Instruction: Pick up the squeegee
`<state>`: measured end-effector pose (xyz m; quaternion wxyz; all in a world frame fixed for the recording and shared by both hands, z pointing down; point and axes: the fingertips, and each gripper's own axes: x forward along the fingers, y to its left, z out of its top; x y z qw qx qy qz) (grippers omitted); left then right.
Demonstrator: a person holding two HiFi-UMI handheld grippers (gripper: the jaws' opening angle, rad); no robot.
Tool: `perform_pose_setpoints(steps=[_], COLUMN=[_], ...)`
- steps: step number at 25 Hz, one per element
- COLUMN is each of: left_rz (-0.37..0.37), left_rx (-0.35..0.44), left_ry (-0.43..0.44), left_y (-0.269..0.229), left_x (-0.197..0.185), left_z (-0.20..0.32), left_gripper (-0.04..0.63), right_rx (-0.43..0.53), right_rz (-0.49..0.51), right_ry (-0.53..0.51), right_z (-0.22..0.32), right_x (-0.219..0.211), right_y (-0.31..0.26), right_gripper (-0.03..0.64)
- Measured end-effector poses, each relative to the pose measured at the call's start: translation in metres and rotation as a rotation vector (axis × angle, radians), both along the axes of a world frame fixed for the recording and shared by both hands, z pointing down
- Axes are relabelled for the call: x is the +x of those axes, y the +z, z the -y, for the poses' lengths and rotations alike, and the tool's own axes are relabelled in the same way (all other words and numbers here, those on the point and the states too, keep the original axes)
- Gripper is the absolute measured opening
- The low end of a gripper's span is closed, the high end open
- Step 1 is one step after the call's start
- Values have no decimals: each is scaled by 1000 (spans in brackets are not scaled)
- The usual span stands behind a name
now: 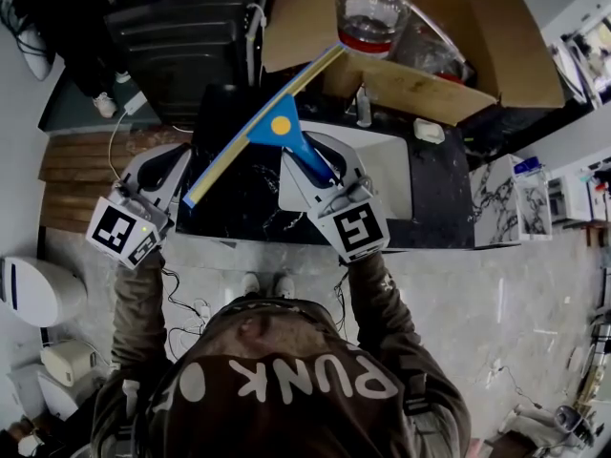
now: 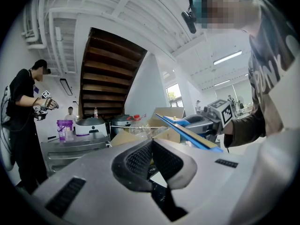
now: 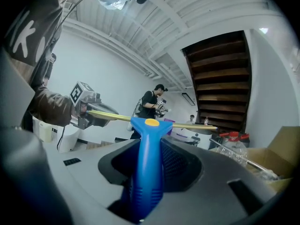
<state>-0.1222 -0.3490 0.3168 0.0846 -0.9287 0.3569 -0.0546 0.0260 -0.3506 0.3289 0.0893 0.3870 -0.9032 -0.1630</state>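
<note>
The squeegee [image 1: 281, 125] is off the dark marble countertop [image 1: 239, 203] and in the air, carried by the right gripper [image 1: 315, 165]. In the right gripper view its jaws are closed on the blue handle, one ribbed pad [image 3: 176, 165] pressing each side. The handle runs straight out along the jaws to the triangular head with its yellow button. In the head view the long blue and yellow blade lies on a slant from 7 o'clock to 1 o'clock. Its upper end reaches toward the cardboard box [image 1: 516, 55] and the clear plastic bottle [image 1: 368, 12] at 12 o'clock. The white sink basin [image 1: 396, 175] sits below, at 3 o'clock of the handle.

The left gripper [image 1: 167, 165] hangs at 9 o'clock of the right one, near the blade's lower end but apart from it. In the left gripper view its pads [image 2: 136, 161] are pressed together at the tips with nothing between them, and the blade passes by at 2 o'clock.

By my reading the pick-up is as good as done. The tool is gripped firmly on the handle, nothing touches the blade, and it appears clear of the countertop. What may be left is only to hold it level and keep the long blade away from the box and the bottle.
</note>
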Motion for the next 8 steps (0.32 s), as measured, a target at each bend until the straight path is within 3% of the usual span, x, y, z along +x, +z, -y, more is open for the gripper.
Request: perform_pose_setpoints(steps=[8], left_rz=[-9], left_rx=[0], left_ry=[-6], left_y=[-2], left_x=[4], left_z=[-1], left_gripper=[3], right_rx=[26], right_rz=[4], right_ry=[-5], right_z=[-1], right_x=[3], right_y=[-5], right_gripper=[144])
